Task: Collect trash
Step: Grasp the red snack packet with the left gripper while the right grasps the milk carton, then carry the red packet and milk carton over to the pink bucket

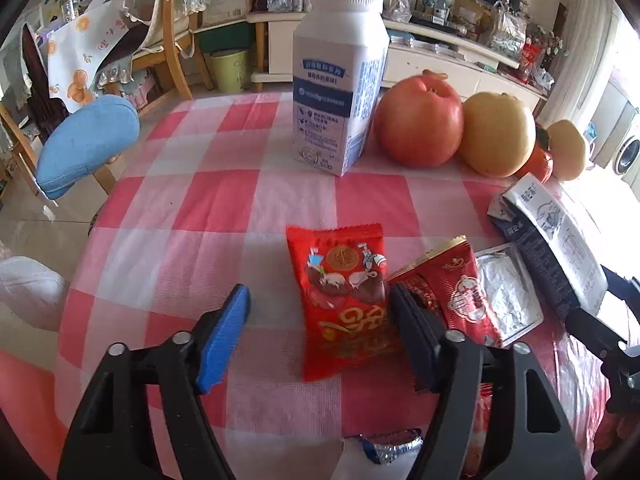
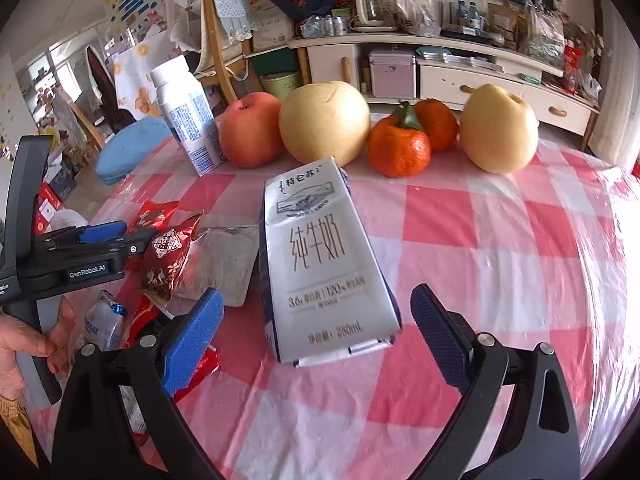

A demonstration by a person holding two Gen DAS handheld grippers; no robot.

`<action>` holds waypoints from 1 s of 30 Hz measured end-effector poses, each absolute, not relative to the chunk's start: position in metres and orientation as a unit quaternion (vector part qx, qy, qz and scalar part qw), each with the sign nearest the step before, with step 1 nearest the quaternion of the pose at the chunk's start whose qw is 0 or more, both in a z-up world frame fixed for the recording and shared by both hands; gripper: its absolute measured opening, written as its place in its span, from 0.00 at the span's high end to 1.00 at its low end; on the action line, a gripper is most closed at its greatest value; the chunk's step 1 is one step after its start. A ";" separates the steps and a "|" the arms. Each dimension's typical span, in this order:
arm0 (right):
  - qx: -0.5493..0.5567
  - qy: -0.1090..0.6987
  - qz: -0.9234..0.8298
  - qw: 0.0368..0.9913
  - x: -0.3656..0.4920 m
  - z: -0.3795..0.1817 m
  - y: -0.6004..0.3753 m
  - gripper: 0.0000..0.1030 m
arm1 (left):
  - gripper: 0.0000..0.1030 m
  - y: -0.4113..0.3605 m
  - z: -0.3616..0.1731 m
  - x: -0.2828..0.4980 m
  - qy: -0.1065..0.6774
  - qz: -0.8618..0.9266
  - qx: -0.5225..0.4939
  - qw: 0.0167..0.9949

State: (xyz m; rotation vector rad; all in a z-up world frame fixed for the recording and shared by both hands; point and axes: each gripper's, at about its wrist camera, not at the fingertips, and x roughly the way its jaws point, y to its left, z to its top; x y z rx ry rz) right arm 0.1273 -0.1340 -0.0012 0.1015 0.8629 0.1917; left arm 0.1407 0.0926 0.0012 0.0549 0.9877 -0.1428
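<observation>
A red snack packet [image 1: 344,304] lies flat on the checked tablecloth [image 1: 200,200] between the fingers of my left gripper [image 1: 320,320]. The dark pad sits at the packet's right edge, the blue pad [image 1: 224,336] stands well clear of it, so this gripper is open. A white milk carton [image 2: 320,260] lies on its side between the fingers of my right gripper [image 2: 316,308], which is open with neither pad touching it. A second red wrapper [image 1: 452,292], a silver foil sachet [image 1: 504,292] and a small blue-silver wrapper [image 1: 392,446] lie nearby.
A tall white bottle [image 1: 340,76] stands at the back beside an apple [image 1: 418,120], two pears [image 2: 324,124] and two tangerines [image 2: 400,148]. A chair with a blue cushion [image 1: 88,144] stands past the table's left edge. A hand [image 2: 24,344] holds the left gripper's handle.
</observation>
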 end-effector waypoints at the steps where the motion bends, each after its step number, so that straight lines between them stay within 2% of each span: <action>1: 0.047 0.418 0.093 0.902 0.128 -0.002 -0.133 0.08 | 0.35 0.091 0.001 0.140 0.471 -0.067 0.031 0.879; 4: 0.040 0.424 0.091 0.900 0.132 -0.006 -0.132 0.08 | 0.40 0.087 0.001 0.139 0.467 -0.070 0.039 0.881; 6: 0.039 0.428 0.092 0.898 0.134 -0.008 -0.132 0.08 | 0.51 0.086 0.002 0.137 0.465 -0.072 0.040 0.881; 8: 0.037 0.430 0.090 0.898 0.135 -0.010 -0.132 0.08 | 0.57 0.087 0.003 0.136 0.463 -0.074 0.040 0.882; 13: 0.022 0.425 0.089 0.901 0.133 -0.008 -0.129 0.08 | 0.58 0.089 0.004 0.131 0.460 -0.080 0.034 0.884; 15: 0.006 0.422 0.088 0.902 0.132 -0.007 -0.127 0.22 | 0.58 0.090 0.003 0.131 0.460 -0.083 0.030 0.883; 18: 0.003 0.428 0.090 0.899 0.133 -0.010 -0.126 0.31 | 0.59 0.094 0.004 0.129 0.461 -0.084 0.021 0.883; 30: 0.015 0.416 0.089 0.905 0.123 -0.007 -0.130 0.33 | 0.59 0.118 0.022 0.108 0.441 -0.087 -0.021 0.893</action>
